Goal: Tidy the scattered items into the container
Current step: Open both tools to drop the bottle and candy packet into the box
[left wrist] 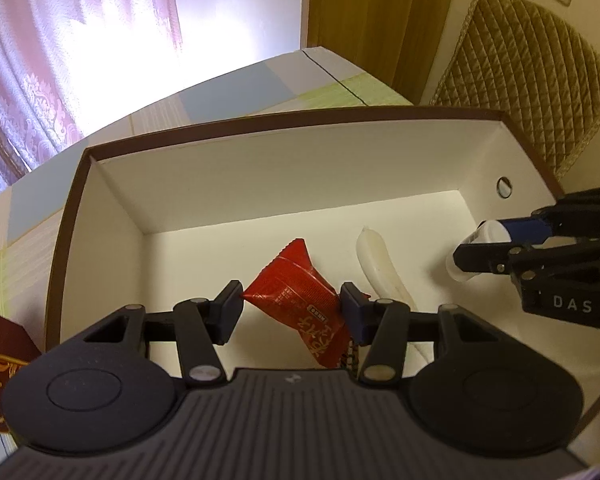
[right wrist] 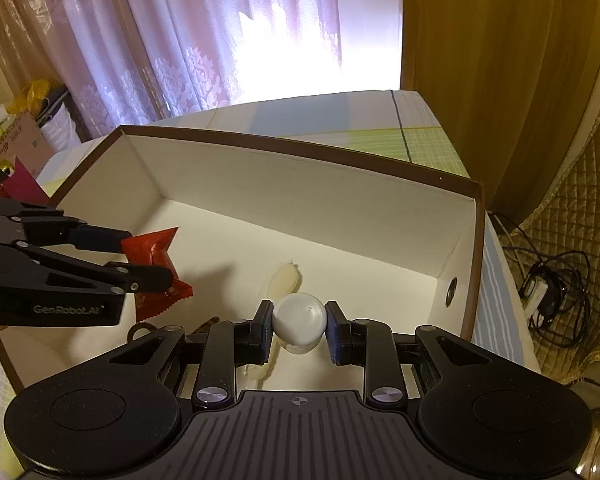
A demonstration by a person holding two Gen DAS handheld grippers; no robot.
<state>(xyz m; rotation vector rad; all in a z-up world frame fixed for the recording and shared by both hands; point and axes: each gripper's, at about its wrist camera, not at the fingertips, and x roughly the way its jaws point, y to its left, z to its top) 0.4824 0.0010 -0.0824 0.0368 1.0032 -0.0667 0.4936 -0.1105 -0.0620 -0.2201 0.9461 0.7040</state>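
Tongs on both sides are loaded and held over the open box (left wrist: 76,216). Left tongs (left wrist: 292,308) are clamped on a red snack sachet (left wrist: 296,284), pinched across its lower half, with the sealed top corner sticking up free. Right tongs (right wrist: 298,326) are clamped on a small bottle with a white cap (right wrist: 299,318); only the cap sides seem to be gripped, and in the left wrist view the bottle (left wrist: 478,248) is seen lying roughly level, cap towards the box middle.

Already on the box floor: a pale, banana-shaped item (right wrist: 285,278) and a small ring-ended thing (right wrist: 140,330) near the front wall, too hidden to identify.

Risks, as judged:
- The round cap may slip or twist out between flat pads if the tongs are tilted further; a drop from height could bounce it over the low front wall.
- The sachet is crinkly foil, held near one edge, so it may peel out early or cling to a pad on release.
- Both tongs are close together over the same area, so a collision is possible if both are lowered at once.
- The bottle could be set down on the pale item and roll.

Staggered, low releases are advised.
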